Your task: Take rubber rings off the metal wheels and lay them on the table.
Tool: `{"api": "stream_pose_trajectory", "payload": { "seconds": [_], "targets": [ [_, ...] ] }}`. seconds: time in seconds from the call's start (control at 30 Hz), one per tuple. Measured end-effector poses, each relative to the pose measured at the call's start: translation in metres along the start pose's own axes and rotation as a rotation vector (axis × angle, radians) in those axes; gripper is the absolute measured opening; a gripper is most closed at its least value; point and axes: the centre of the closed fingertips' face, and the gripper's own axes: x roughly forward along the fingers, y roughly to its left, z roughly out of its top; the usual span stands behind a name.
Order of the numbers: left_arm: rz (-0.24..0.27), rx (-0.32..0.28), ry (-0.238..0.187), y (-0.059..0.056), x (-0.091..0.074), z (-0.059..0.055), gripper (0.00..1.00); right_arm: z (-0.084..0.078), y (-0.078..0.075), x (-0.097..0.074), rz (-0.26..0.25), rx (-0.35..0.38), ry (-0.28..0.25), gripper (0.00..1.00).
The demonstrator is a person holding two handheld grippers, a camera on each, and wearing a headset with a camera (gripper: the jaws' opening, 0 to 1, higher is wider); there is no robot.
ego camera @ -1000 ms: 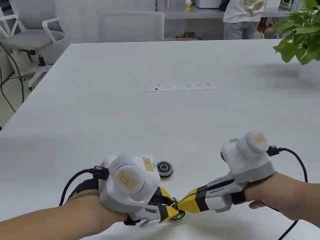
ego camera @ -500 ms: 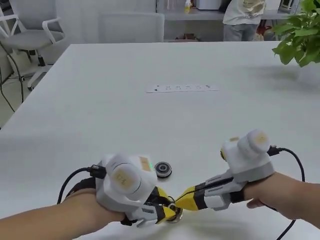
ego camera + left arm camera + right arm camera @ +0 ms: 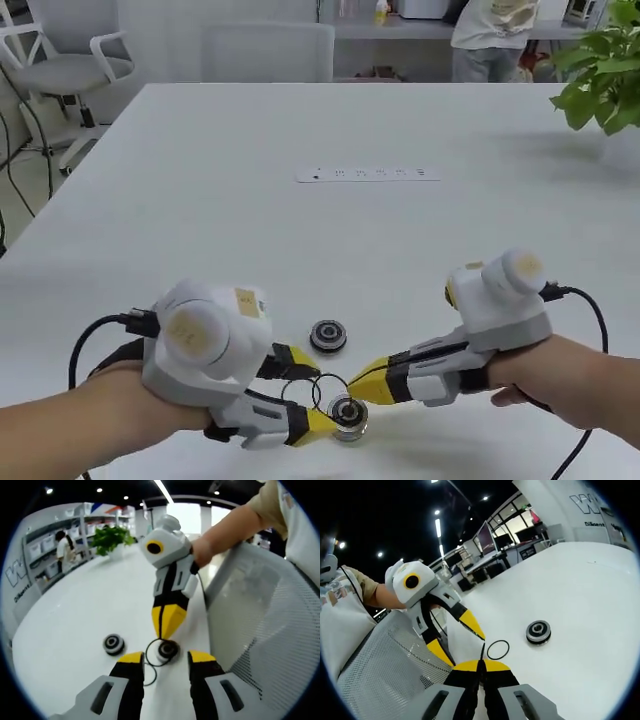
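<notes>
Black rubber ring [image 3: 488, 651] sat loose beside the metal wheel [image 3: 347, 416] near the front edge of the white table [image 3: 300, 230]. One edge of it looked nipped in the right gripper [image 3: 354, 384], whose jaws were pressed together. That gripper reached in from the wheel's 2 o'clock. At its 9 o'clock the left gripper [image 3: 310, 390] stood with jaws spread wide, gripping nothing, the wheel just ahead between them. A second wheel [image 3: 327, 336], dark-rimmed, rested nearby at 12 o'clock.
</notes>
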Motion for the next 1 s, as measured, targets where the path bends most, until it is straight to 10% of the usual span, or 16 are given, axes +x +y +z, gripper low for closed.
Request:
{"api": "stream_pose_trajectory", "payload": {
  "seconds": [0.47, 1.0],
  "targets": [
    [0.134, -0.085, -0.044, 0.030, -0.044, -0.019, 0.55, 0.022, -0.002, 0.024, -0.004, -0.006, -0.038, 0.00],
    [0.180, -0.132, -0.033, 0.035, -0.060, -0.037, 0.65, 0.014, -0.010, 0.058, -0.045, 0.010, -0.006, 0.00]
  ]
}}
